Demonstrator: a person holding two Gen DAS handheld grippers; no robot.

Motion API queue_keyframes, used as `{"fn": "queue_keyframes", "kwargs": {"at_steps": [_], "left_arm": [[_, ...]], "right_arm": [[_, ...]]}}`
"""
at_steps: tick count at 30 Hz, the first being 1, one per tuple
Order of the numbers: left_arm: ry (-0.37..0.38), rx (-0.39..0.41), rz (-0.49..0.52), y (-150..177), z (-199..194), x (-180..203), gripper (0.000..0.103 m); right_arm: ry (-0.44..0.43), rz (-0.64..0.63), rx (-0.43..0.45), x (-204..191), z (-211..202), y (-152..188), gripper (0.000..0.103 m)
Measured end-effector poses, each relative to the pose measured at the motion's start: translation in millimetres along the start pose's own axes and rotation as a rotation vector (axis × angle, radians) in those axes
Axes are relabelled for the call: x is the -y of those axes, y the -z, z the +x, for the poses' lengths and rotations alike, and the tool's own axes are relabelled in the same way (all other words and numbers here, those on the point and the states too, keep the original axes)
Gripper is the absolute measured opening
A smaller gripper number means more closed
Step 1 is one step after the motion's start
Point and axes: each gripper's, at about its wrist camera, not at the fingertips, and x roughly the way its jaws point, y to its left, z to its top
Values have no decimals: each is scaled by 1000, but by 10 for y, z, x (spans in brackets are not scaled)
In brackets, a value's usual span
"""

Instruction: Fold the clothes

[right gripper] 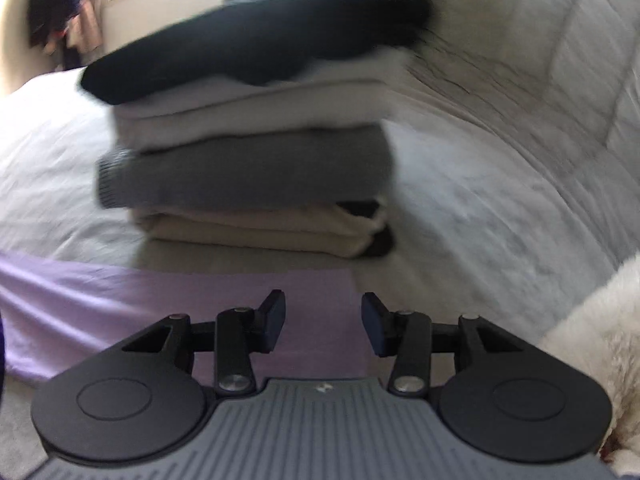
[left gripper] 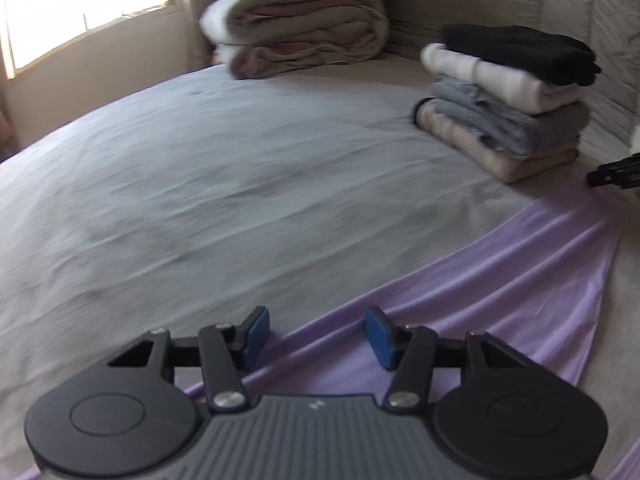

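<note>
Both grippers spread, empty: left gripper over the lilac garment's edge, right gripper above its corner. Folded stack just ahead; a careless sweep could topple it.

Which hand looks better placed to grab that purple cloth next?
Probably the left: the left tool is open right over the purple cloth's edge. The right tool, also open, sits over its far corner.

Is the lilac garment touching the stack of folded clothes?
Apart. The right wrist view shows a strip of bare bedsheet between the lilac garment and the stack.
</note>
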Motion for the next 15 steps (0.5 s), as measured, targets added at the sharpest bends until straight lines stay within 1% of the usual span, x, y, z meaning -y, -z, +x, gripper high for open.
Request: {"fn": "queue_keyframes", "kwargs": {"at_steps": [4, 5, 6, 7, 9, 10, 11, 12, 13, 14, 15], "left_arm": [[62, -14, 30, -137, 143, 190, 53], [76, -18, 38, -166, 170, 233, 52], [87, -21, 47, -190, 188, 269, 50], [96, -24, 57, -208, 204, 306, 46], [112, -29, 76, -243, 235, 379, 41], [121, -32, 86, -261, 251, 416, 36], [129, -35, 96, -279, 266, 452, 28], [138, -38, 106, -297, 282, 489, 23], [144, -41, 120, -310, 292, 533, 9], [149, -45, 140, -317, 297, 585, 0], [141, -44, 168, -316, 296, 648, 0]], "right_arm": [[-27, 85, 25, 106, 86, 0, 46], [-42, 99, 26, 116, 103, -1, 48], [-61, 103, 26, 126, 106, 2, 49], [-82, 103, 26, 137, 102, 7, 49], [-116, 71, 28, 83, 106, 38, 35], [-113, 47, 36, 41, 104, 59, 27], [-99, 25, 47, 15, 92, 83, 22], [-89, 15, 56, -4, 78, 96, 10], [-81, 9, 65, -24, 67, 104, 3], [-73, 4, 74, -45, 55, 113, 3], [-61, -8, 85, -74, 41, 121, 3]]}}
